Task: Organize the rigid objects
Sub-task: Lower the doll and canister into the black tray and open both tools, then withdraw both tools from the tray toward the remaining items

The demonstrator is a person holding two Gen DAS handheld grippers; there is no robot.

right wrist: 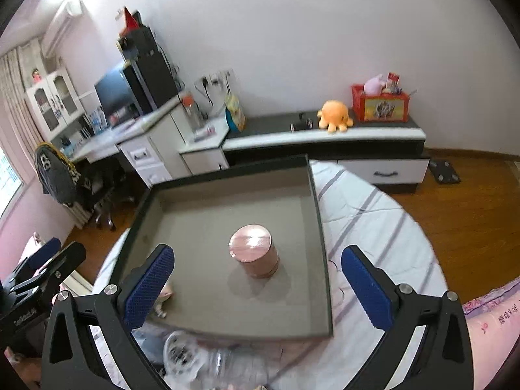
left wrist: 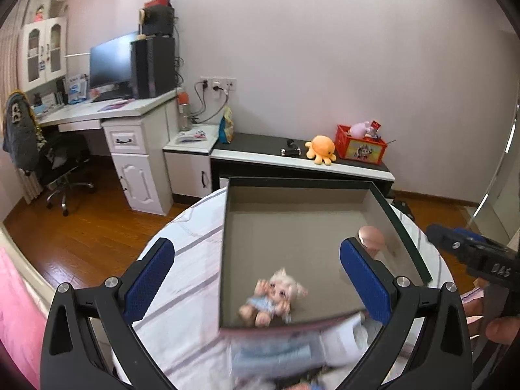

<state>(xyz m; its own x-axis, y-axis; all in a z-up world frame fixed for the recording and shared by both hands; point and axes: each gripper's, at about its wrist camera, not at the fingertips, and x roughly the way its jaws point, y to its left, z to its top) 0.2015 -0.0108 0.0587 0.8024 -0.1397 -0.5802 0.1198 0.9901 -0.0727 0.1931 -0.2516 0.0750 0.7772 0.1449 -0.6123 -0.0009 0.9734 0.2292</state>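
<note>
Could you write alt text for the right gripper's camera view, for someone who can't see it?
An open right gripper hovers over a shallow grey tray on a striped cloth, with a round pink tin standing inside it.

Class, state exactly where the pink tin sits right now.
In the right wrist view the pink tin stands upright mid-tray, right of the doll.

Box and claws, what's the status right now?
Both claws open, empty. Doll and pink tin sit in box. Nothing blocking.

Blurred clutter (left wrist: 286, 351) below the box (left wrist: 227, 243) (wrappers, perhaps) stays unreadable
</note>
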